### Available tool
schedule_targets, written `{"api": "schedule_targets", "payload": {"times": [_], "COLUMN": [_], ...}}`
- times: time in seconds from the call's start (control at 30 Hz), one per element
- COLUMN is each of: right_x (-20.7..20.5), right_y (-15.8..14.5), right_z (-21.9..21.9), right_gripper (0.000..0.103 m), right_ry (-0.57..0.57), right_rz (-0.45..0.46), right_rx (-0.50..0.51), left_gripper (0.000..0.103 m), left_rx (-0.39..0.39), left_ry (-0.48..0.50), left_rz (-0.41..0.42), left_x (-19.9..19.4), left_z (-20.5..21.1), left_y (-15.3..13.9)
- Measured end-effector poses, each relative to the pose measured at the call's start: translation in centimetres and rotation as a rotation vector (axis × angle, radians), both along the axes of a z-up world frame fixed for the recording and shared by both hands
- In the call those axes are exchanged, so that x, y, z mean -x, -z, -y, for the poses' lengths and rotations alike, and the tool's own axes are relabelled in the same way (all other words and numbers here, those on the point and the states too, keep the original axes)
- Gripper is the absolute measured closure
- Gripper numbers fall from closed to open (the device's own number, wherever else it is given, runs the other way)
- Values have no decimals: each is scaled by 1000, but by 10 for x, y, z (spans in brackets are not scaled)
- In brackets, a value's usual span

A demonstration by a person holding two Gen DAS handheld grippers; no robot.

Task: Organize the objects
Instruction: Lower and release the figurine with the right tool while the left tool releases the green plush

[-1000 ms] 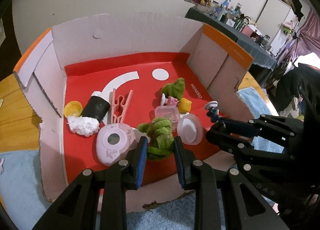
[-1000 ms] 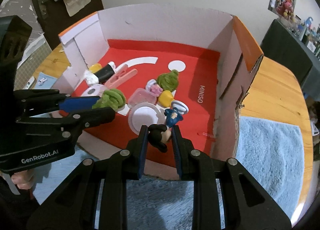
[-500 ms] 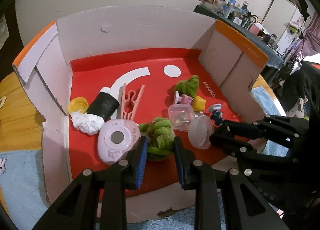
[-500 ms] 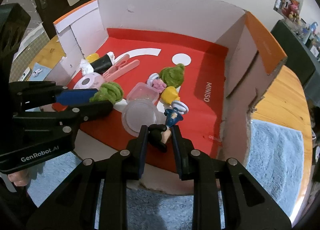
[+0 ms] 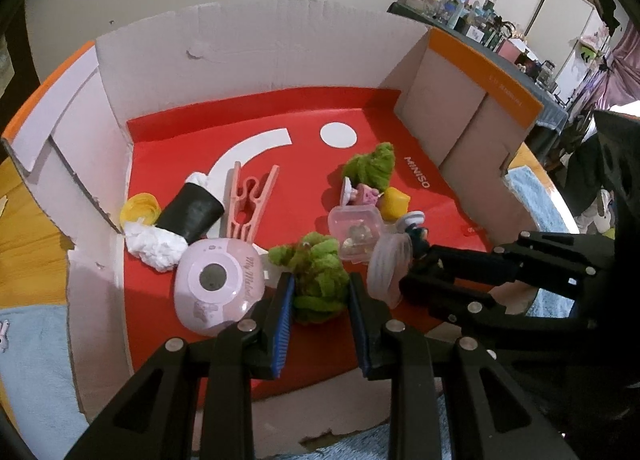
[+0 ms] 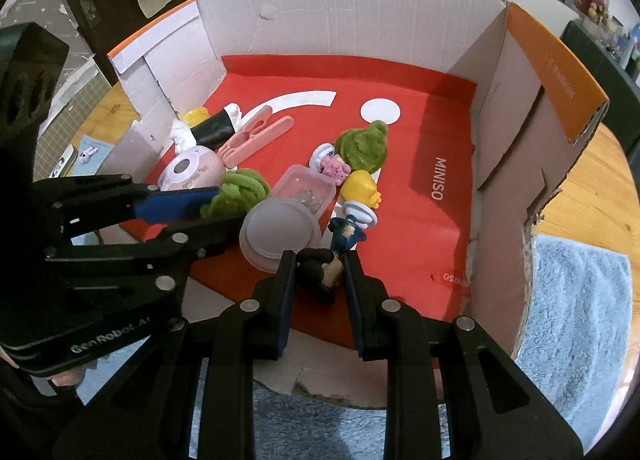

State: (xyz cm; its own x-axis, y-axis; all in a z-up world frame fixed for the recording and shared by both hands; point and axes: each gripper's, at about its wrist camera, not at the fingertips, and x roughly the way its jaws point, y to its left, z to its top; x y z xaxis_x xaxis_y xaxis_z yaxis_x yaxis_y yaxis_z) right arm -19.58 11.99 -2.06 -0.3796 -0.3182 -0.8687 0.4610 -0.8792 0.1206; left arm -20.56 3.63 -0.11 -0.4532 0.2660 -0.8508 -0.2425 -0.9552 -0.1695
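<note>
Left gripper (image 5: 320, 292): clamps green fuzzy ball (image 5: 318, 280), lower centre of cardboard box (image 5: 248, 56). Right gripper (image 6: 318, 268): clamps sailor figurine (image 6: 340, 244), lower centre.

dim indoor light — sharp centre (fisheye-bent, dark corners).

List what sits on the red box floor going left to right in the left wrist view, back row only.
yellow cap → black tube → pink clothespin → far green fuzzy ball
</note>
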Motion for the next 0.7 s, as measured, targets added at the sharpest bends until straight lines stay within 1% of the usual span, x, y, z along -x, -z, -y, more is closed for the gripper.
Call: {"api": "schedule_targets", "payload": {"times": [0.5, 0.63, 0.7], "right_x": [-1, -2, -2], "right_y": [1, 0, 1], "right_z": [1, 1, 2], "right_gripper": [81, 80, 80], "right_ry": [0, 1, 2], "right_rz": [-10, -15, -18], "right_rx": [6, 6, 5], "left_gripper": [75, 74, 72], "left_rx": [-15, -14, -15], "left_ry": [-9, -13, -15], "left_rz": [-8, -16, -19], "left_x": [-1, -3, -4], "left_z": [3, 4, 5], "left_y": [-1, -4, -5]}}
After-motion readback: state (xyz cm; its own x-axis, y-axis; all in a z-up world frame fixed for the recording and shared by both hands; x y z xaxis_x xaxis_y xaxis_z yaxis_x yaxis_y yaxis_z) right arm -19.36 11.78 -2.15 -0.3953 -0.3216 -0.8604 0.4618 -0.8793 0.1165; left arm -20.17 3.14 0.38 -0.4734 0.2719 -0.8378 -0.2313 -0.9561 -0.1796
